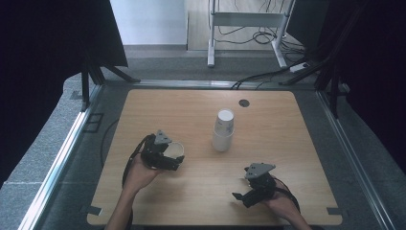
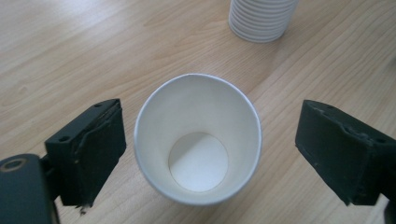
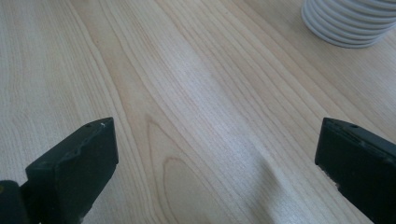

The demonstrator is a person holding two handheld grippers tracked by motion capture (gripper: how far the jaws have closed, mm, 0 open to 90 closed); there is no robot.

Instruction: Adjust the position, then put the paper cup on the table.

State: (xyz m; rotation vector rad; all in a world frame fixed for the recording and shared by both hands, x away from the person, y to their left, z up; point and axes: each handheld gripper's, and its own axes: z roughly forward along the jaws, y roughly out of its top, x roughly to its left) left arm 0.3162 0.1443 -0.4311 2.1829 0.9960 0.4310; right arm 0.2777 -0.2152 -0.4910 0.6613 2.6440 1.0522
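Left hand-held gripper (image 2: 210,154) stood open, single paper cup (image 2: 198,140) upright on desk (image 2: 70,56) between its jaws, untouched; right hand-held gripper (image 3: 215,172) open, empty; cup stack (image 1: 223,130) well apart

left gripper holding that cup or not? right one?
Nothing held. The left gripper straddles the single paper cup, pads clear of its wall on both sides. The right gripper is open over bare table.

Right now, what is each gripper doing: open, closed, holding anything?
Left gripper: open, jaws either side of the single paper cup, not pressing it.
Right gripper: open, nothing between its jaws, bare table below.
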